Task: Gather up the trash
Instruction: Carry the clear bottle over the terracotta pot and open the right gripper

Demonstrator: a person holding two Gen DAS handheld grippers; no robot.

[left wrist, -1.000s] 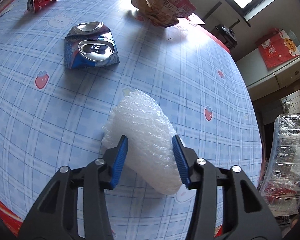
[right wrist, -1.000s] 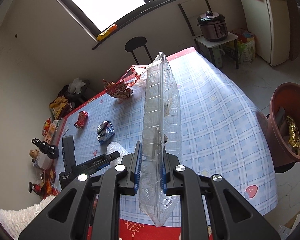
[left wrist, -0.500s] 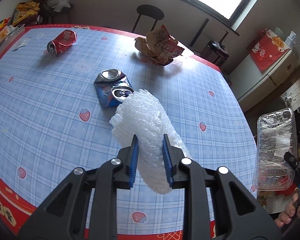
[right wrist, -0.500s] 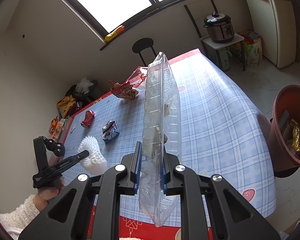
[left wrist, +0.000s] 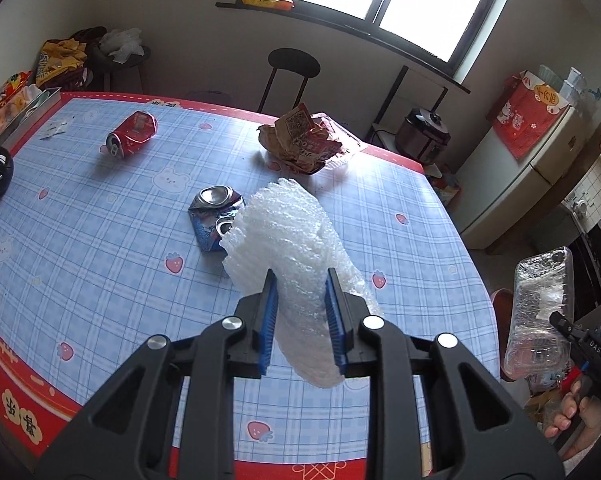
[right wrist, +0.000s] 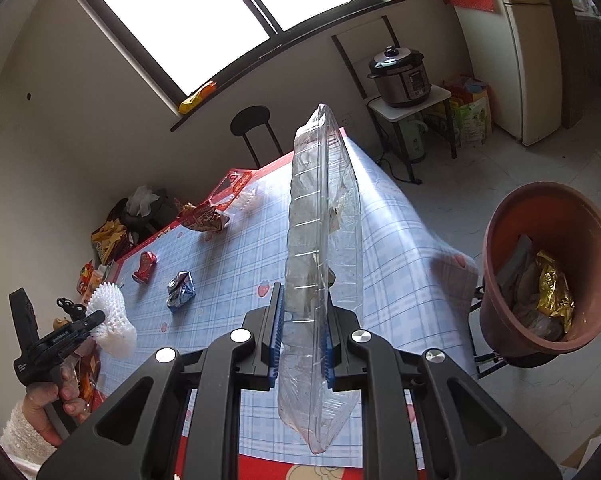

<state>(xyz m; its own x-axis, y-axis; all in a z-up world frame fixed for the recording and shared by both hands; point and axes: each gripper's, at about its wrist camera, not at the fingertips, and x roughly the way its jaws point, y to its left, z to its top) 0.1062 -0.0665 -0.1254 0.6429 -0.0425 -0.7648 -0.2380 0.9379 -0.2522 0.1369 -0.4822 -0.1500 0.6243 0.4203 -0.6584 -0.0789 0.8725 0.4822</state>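
Upright, long axis vertical: clear plastic container (right wrist: 320, 264) edge-on, clamped in right gripper (right wrist: 300, 340); foam net (left wrist: 296, 264) clamped in left gripper (left wrist: 302, 316).

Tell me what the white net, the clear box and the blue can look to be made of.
White net: soft foam mesh, matte; its open cells squash between the left tool's pads.
Clear box: thin rigid plastic, glossy and see-through, with moulded ribs.
Blue can: thin metal, probably aluminium; shiny silver end, printed wall crushed flat.
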